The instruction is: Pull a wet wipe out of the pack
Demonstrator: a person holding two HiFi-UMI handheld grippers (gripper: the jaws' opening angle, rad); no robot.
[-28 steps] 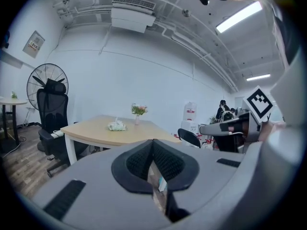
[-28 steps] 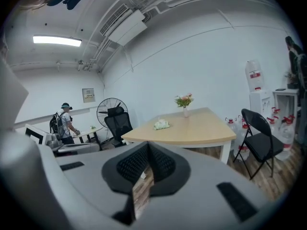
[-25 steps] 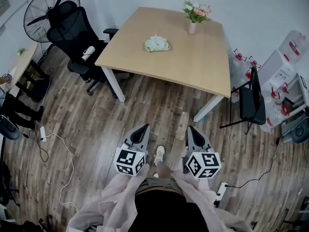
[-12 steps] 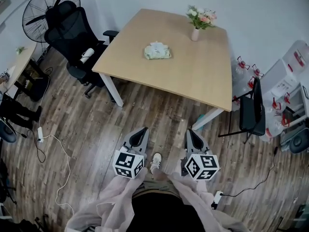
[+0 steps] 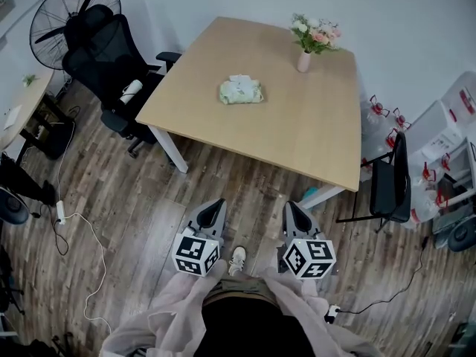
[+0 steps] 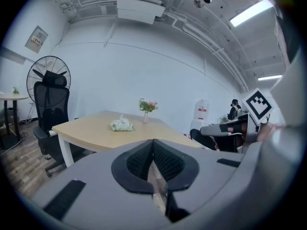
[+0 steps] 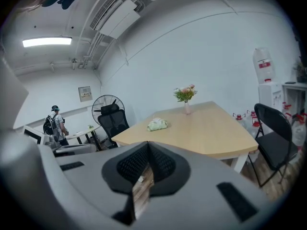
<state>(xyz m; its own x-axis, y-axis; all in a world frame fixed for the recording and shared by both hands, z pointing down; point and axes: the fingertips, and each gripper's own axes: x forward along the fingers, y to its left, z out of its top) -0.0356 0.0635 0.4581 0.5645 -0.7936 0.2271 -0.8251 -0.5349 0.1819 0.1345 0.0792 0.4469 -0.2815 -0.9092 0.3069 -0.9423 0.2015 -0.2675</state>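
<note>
The wet wipe pack (image 5: 240, 91) is lying on the desk (image 5: 297, 136), left of the middle, with a wipe poking up from its top. It is sitting well apart from both grippers. A vase of flowers (image 5: 304, 59) is standing near the desk's far edge, beyond the pack and to its right.

The head view alone is showing the whole layout. A black office chair (image 5: 104, 54) and a fan (image 5: 56, 13) are standing left of the desk, a black side chair (image 5: 390, 181) is standing to its right, and the person's shoe (image 5: 236, 259) is resting on the wooden floor (image 5: 134, 199) between the grippers.

The left gripper (image 5: 216, 202) and the right gripper (image 5: 288, 205) are pointing toward the desk. Each gripper view is showing its own fingers pressed together with nothing between them. The left gripper view is also taking in a ceiling air unit (image 6: 136, 6). Only the right gripper view is catching a person with a backpack (image 7: 54, 123) walking at the far left, and a water dispenser (image 7: 263, 66) by the wall.

Compared with a second ago, the desk and pack are appearing lower in the head view and nearer the grippers. The shoe is lying farther back, and the fingers are staying shut.
</note>
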